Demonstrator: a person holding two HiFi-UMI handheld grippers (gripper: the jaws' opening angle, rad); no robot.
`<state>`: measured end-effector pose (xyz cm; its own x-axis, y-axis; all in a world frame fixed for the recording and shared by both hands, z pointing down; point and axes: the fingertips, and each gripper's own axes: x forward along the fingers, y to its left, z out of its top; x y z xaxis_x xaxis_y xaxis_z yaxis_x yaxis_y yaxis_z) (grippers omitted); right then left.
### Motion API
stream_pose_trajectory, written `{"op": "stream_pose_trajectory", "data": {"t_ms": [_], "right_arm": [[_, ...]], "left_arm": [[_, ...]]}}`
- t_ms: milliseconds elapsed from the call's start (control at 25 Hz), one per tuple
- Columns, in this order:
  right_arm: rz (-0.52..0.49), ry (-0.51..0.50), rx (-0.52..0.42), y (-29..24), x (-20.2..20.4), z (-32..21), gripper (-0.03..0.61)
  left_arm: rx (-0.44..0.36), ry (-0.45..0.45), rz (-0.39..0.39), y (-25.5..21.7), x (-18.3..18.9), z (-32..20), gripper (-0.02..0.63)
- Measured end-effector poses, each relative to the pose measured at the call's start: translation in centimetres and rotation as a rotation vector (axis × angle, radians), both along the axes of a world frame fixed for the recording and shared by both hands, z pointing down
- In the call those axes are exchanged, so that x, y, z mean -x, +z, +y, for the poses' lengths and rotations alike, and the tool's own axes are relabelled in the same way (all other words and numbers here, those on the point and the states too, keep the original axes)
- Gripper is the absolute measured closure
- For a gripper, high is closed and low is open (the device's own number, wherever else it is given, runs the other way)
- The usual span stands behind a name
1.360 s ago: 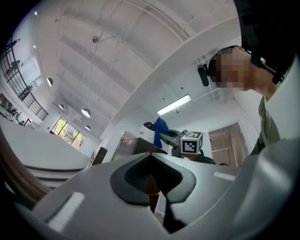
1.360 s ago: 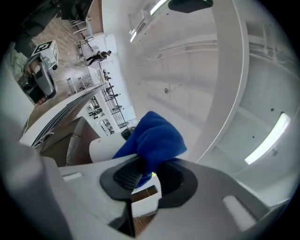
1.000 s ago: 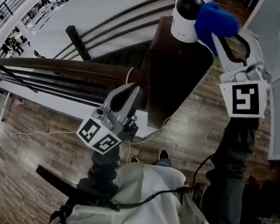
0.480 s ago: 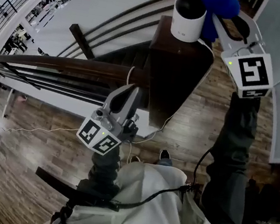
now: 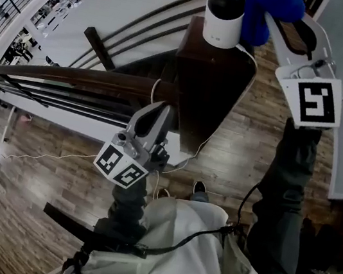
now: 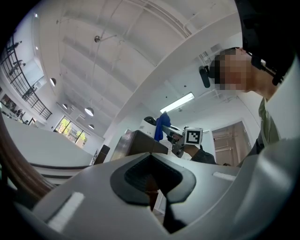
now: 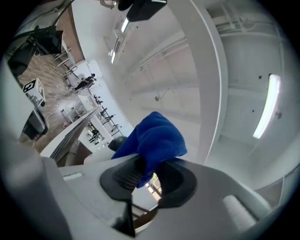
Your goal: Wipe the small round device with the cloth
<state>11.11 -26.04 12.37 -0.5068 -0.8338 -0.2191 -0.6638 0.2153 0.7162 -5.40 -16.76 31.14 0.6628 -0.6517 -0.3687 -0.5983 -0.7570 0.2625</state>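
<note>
Right gripper [image 7: 144, 177]: jaws closed on a fold of the blue cloth [image 7: 153, 137]. The cloth bunched up out of the pads toward 12 o'clock. The right gripper view showed the grip itself. It gave only a sliver of the round device [image 7: 119, 141], a dark dome with some white below, at 9 o'clock of the cloth and mostly hidden behind it.

The head view showed what that view could not. The right gripper [image 5: 262, 32] was raised at the upper right. The cloth [image 5: 271, 8] lay at 3 o'clock of the device [image 5: 222, 18] and seemed to touch its side. The device was a white cylinder with a black top. It stood upright on the top end of a dark wooden post [image 5: 209, 87].

Left gripper [image 6: 152, 177]: jaws together, nothing between them. In the head view the left gripper [image 5: 157, 112] hung at 7 o'clock of the post, well apart from the device, pointing up toward the dark railing [image 5: 71, 77].

Only the left gripper view gave a side look. It showed the device [image 6: 149, 122] on the post, with the cloth [image 6: 162, 126] against it at 3 o'clock. Contact could not be confirmed at that size.

Wood floor [image 5: 17, 205] lay below.
</note>
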Motion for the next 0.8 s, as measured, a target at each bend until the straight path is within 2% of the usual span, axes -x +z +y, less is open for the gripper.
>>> {"op": "stream_pose_trajectory", "data": {"t_ms": [80,160,240,320,560,800], "right_arm": [[-0.103,-0.034,-0.069,-1.2,-0.1,2.4,0.492],[-0.239,-0.102,-0.093,-0.5,-0.8,5.1,0.492],[-0.359,-0.162,-0.067,1.6,-1.8,7.2,0.494],[-0.43,-0.171,-0.026,4.1,-2.1,8.2,0.494],[-0.48,-0.118,0.034,9.0,-1.6,11.3,0.497],[-0.459,-0.15,0.066,11.4,0.2,12.5,0.497]], "left_arm": [[-0.002,-0.008,0.008,-0.1,0.2,0.2,0.609],[-0.006,-0.018,0.015,-0.3,0.6,0.4,0.609],[-0.012,-0.031,0.017,-0.5,0.9,0.4,0.609],[-0.022,-0.055,0.021,-0.8,1.2,0.5,0.609],[-0.05,-0.065,0.042,-1.9,0.3,1.0,0.609],[-0.081,-0.073,0.056,-3.0,-0.4,1.5,0.609]]}}
